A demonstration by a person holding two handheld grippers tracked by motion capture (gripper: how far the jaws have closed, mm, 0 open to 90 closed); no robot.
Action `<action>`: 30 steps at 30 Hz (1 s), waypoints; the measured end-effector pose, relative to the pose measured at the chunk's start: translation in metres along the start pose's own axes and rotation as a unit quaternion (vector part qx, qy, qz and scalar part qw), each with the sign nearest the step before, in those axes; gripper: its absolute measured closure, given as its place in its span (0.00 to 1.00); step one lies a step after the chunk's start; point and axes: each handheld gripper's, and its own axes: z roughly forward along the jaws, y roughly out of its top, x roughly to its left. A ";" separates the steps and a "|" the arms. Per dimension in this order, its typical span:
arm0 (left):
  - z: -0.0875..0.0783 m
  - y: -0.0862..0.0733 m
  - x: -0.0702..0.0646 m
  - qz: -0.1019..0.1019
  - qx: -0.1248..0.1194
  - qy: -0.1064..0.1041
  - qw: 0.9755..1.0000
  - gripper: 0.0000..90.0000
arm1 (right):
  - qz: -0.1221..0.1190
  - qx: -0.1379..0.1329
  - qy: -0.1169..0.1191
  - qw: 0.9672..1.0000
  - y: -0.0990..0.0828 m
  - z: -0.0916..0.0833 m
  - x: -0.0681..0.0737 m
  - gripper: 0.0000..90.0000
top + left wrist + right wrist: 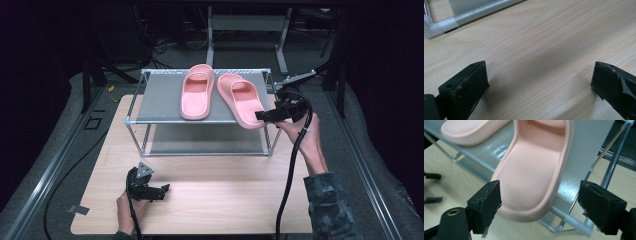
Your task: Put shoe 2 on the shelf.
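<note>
I am holding my right gripper [266, 116] at the front right corner of the shelf rack [155, 107]. Its jaws are standing wide apart and pinching nothing. In the right gripper view, the heel of the right pink slipper [536, 177] is sitting just ahead of the jaws, between them, and no pad is touching it. That heel is hanging a little over the front edge of the grey top shelf. The left pink slipper [196, 92] is lying beside it on the same shelf, farther from these jaws, toward their left.

I am resting my left gripper [159, 191] low over the table [215, 195], well apart from the slippers. Its jaws are spread wide too, with bare wood between them. A leg of the rack is showing far ahead of them, up at the left.
</note>
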 end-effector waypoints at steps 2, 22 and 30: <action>0.000 0.000 0.000 0.000 0.000 0.000 1.000 0.01 | -0.004 -0.002 0.004 1.000 -0.003 -0.001 0.002 0.21; 0.000 0.000 0.000 0.000 0.000 0.000 1.000 0.01 | -0.014 -0.007 0.040 0.999 -0.011 0.036 0.035 0.46; 0.000 0.000 0.000 0.000 0.000 0.000 1.000 0.01 | -0.028 -0.017 0.025 0.999 0.003 0.054 0.048 0.56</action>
